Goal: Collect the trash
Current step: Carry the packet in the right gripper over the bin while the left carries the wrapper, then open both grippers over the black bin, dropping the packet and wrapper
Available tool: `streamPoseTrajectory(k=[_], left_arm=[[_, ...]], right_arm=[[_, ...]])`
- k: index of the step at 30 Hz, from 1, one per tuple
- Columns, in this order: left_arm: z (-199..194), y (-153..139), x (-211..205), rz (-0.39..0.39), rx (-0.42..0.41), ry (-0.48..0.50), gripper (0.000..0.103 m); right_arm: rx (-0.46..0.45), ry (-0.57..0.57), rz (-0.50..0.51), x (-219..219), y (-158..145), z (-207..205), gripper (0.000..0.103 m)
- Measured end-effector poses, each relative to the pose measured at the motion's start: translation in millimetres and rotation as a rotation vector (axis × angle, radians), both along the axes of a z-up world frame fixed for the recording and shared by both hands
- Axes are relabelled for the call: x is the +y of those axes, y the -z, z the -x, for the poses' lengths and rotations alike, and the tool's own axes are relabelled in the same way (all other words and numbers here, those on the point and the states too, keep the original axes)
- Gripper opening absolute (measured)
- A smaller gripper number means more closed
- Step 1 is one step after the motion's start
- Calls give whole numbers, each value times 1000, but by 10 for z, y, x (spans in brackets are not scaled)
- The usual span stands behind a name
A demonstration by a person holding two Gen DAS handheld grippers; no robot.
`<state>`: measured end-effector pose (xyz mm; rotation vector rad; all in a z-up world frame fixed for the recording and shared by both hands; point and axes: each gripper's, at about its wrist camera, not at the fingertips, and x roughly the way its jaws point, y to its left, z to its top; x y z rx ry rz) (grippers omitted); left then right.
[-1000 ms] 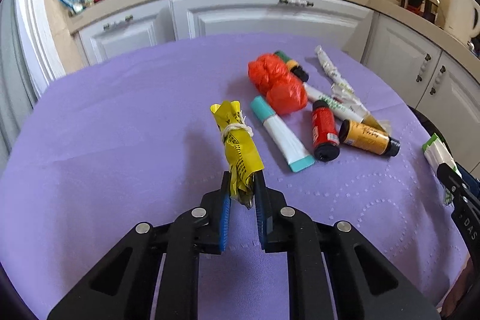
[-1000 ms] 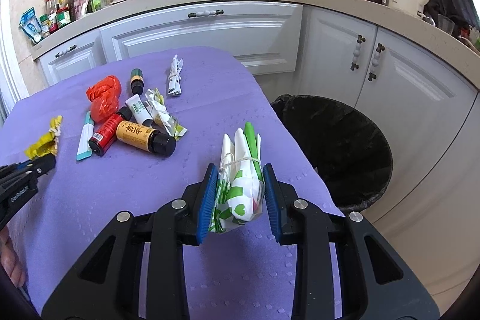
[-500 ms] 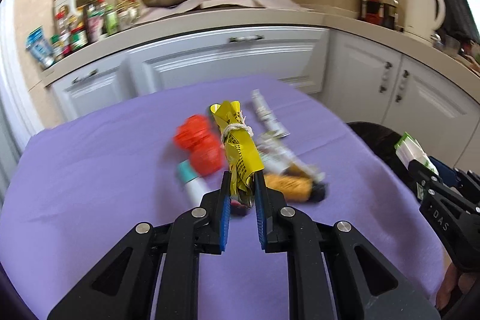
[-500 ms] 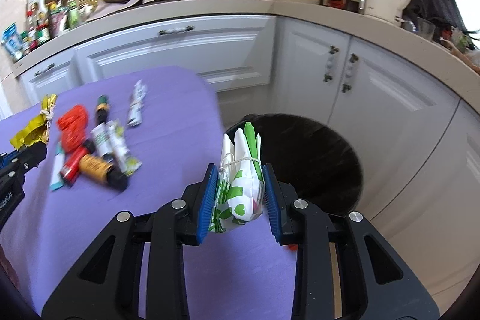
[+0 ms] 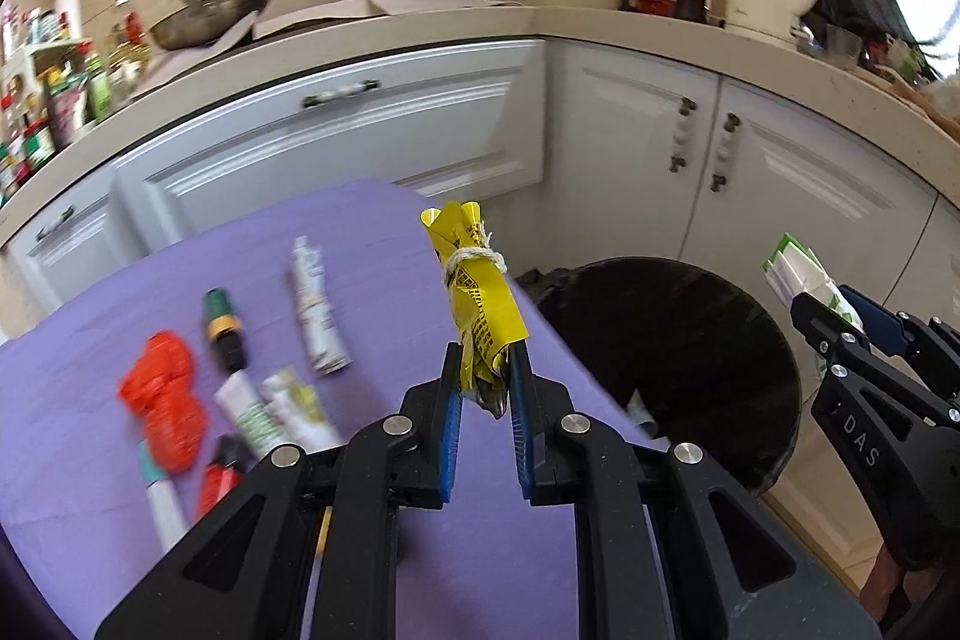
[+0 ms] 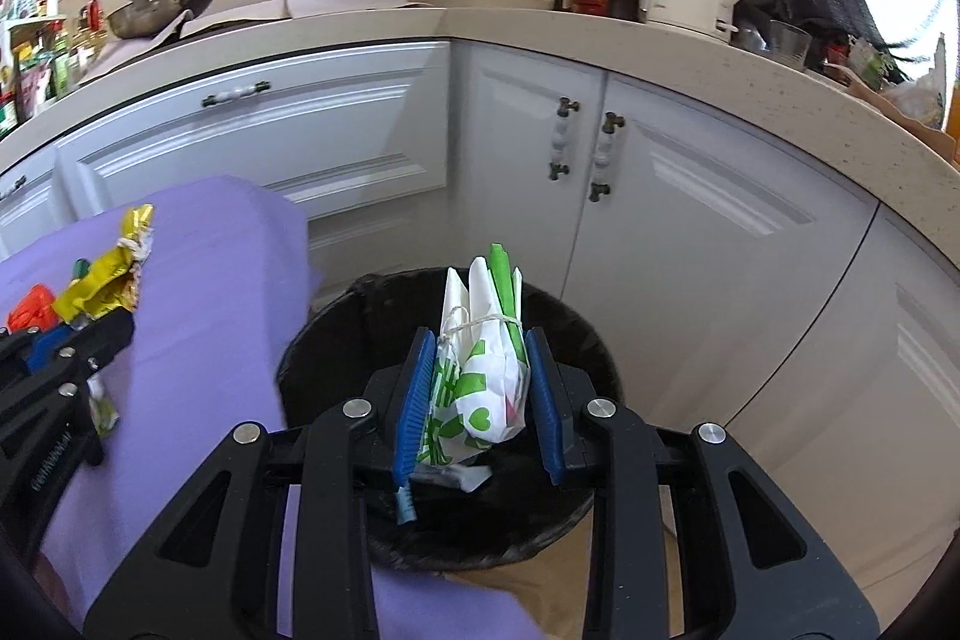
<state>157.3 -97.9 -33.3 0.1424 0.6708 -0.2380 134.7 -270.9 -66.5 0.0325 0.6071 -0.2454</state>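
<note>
Black bin [image 6: 336, 340] holding scraps, right tongs [image 6: 480, 394] gripping green-white wrapper [image 6: 480, 370] above

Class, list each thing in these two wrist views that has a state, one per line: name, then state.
left gripper: shut on the yellow wrapper bundle
yellow wrapper bundle: tied with string, held upright above the table edge
right gripper: shut on the green-and-white bundle
green-and-white bundle: tied with string, held over the bin
trash bin: open, black liner, some trash inside
red bag: crumpled, lying on the purple cloth
</note>
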Motion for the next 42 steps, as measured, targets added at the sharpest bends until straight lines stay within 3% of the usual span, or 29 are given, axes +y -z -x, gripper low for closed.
streamPoseTrajectory(k=[15, 17, 19, 23, 35, 42], left_arm=[[-308, 185, -591, -45, 40, 76, 17], [-333, 214, -639, -54, 44, 82, 23], [-345, 241, -672, -69, 46, 82, 38], [-346, 232, -671, -69, 44, 79, 42], [-197, 121, -306, -48, 39, 23, 52], [11, 42, 245, -34, 39, -59, 54]], right_arm=[[-1, 42, -41, -407, 134, -253, 33], [4, 50, -50, -456, 161, -275, 42], [2, 63, -49, -492, 174, -273, 44], [6, 75, -48, -521, 183, -253, 44], [12, 35, -64, -268, 110, -132, 45], [27, -62, -78, 203, 71, -58, 45]])
